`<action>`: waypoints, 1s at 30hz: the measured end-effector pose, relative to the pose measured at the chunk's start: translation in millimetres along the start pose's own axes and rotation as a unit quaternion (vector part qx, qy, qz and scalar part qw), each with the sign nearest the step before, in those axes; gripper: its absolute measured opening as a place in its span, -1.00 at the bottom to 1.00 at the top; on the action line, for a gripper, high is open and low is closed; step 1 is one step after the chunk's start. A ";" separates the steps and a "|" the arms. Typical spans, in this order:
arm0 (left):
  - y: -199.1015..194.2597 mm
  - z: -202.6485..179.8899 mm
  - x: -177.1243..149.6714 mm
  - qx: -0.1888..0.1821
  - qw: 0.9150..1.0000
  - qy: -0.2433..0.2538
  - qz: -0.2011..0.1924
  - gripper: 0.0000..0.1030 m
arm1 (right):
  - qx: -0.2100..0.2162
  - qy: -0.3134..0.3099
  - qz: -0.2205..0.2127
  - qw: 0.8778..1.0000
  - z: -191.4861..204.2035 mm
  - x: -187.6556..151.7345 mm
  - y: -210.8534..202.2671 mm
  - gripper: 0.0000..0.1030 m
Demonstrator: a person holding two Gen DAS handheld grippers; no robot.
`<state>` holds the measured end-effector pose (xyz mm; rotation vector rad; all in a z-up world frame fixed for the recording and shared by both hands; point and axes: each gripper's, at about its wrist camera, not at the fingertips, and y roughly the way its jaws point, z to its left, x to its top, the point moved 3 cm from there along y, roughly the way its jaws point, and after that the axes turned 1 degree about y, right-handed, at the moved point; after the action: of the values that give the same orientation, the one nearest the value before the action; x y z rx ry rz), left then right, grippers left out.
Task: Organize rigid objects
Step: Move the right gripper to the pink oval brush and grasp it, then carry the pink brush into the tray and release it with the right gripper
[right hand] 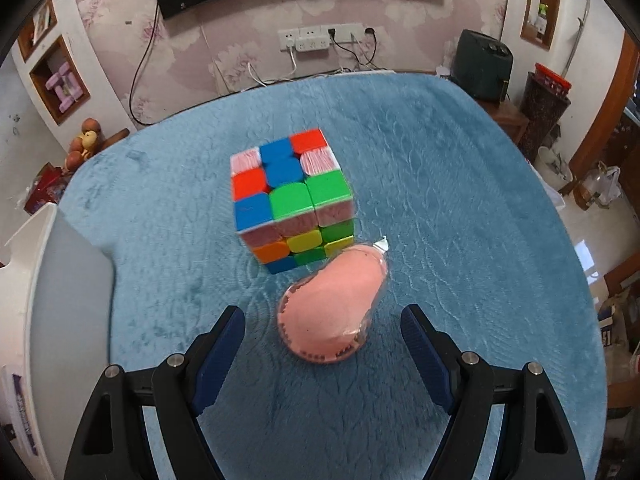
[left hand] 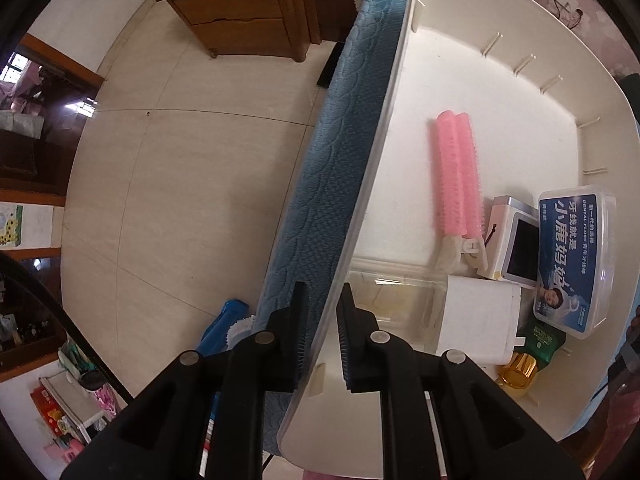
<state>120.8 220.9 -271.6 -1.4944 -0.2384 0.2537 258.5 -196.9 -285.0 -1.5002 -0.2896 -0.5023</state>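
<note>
Ahead, one puzzle cube (right hand: 290,200) and one pink sponge (right hand: 334,308) face the wide-open right hand-held gripper (right hand: 322,344).

Legible text appears on one item only: the clear-lidded plastic box (left hand: 574,266) with a blue label, lying in the white tray (left hand: 500,92) ahead and to the right of the left gripper (left hand: 323,320).

- The label reads sideways in the left wrist view.
- Small Latin capitals: "DENTAL FLOSS".
- Large white Chinese characters: "小鹿妈妈".
- A smaller line of Chinese characters runs beside the Latin text; it begins "牙线", and the rest is too small to read reliably.
- More small print sits at the end of the label nearest the gripper; it is illegible.

Right wrist view: a purple printed strip (right hand: 22,412) stands at the far left of the right gripper (right hand: 322,332); its characters cannot be read.
</note>
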 end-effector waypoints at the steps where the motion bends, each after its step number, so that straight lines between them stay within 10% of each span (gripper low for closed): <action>1: 0.0 -0.1 0.2 0.000 1.000 -0.002 0.000 -0.71 | -0.001 -0.002 0.001 1.000 0.5 0.3 2.6 0.57; 30: -4.7 -2.9 -4.9 0.004 1.000 0.000 -0.009 -0.68 | 0.013 -0.039 0.023 0.999 5.5 -21.1 -1.1 0.18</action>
<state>117.1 216.3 -267.1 -1.4833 -0.2508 0.2398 240.4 -188.5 -293.8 -1.5005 -0.3210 -0.4020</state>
